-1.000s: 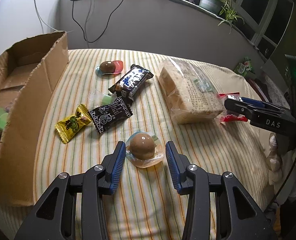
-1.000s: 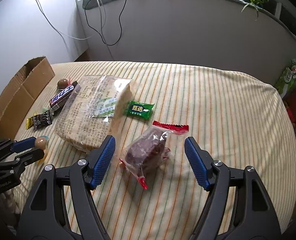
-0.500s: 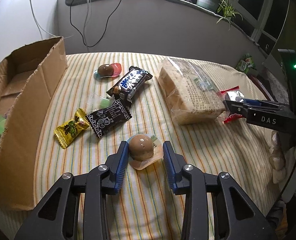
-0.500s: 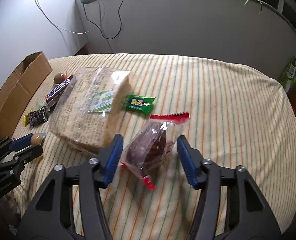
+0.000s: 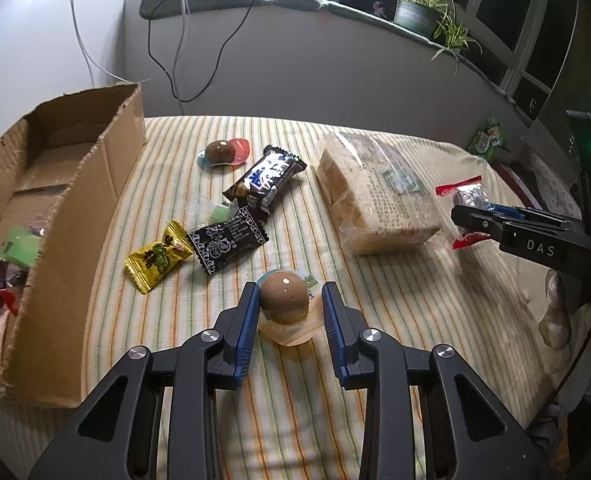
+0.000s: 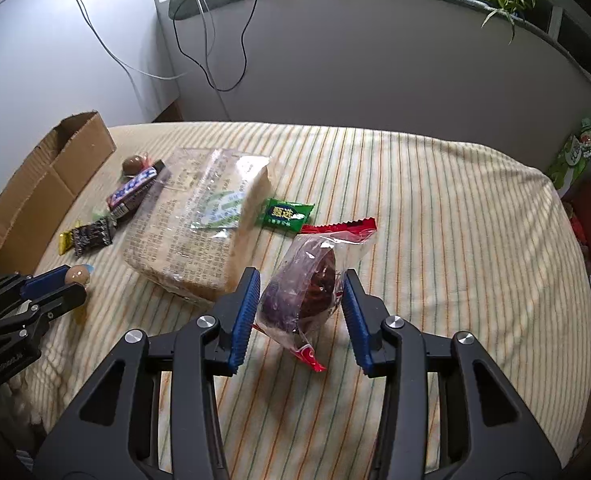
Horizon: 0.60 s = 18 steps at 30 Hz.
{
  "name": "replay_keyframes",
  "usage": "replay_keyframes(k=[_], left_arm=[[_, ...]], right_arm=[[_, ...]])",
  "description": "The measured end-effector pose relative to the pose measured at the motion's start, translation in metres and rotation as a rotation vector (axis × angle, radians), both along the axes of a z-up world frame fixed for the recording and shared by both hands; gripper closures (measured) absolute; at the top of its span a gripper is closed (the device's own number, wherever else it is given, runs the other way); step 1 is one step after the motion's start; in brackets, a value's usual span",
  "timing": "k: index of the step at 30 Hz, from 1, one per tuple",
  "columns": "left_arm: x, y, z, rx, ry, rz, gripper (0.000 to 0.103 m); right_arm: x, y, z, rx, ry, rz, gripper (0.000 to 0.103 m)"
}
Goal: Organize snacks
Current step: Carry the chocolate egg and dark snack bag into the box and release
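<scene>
My left gripper (image 5: 288, 304) is shut on a brown ball-shaped jelly cup (image 5: 284, 299) and holds it just above the striped cloth; it also shows in the right wrist view (image 6: 55, 284). My right gripper (image 6: 300, 292) is shut on a clear bag of dark red-brown snack (image 6: 301, 290) with a red seal, lifted slightly. That gripper shows at the right of the left wrist view (image 5: 469, 210). A cardboard box (image 5: 51, 216) with several snacks inside stands at the left.
On the cloth lie a second jelly cup (image 5: 223, 151), a dark chocolate bar (image 5: 265, 178), a black packet (image 5: 227, 238), a yellow candy (image 5: 159, 256), a large bread bag (image 5: 375, 192) and a green packet (image 6: 287, 214). A wall with cables stands behind.
Both grippers have closed: the left on the brown jelly cup, the right on the bag of dark snack. Both have risen slightly with their loads.
</scene>
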State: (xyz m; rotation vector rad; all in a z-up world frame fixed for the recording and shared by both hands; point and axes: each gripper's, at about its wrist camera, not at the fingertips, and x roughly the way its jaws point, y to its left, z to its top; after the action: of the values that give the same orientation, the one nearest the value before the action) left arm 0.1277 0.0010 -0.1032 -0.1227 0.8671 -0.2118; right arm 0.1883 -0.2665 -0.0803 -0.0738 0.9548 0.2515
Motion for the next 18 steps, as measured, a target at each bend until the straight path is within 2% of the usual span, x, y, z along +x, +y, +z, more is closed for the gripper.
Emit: replay_keyframes(k=[9, 18], left_arm=[[-0.013, 0.021, 0.023, -0.008, -0.058, 0.039, 0.073], [-0.026, 0.057, 0.047, -0.004, -0.122, 0.104, 0.073]], right_arm=[[-0.012, 0.018, 0.033, 0.005, -0.072, 0.047, 0.06], [-0.018, 0.069, 0.058, 0.031, -0.118, 0.145, 0.06]])
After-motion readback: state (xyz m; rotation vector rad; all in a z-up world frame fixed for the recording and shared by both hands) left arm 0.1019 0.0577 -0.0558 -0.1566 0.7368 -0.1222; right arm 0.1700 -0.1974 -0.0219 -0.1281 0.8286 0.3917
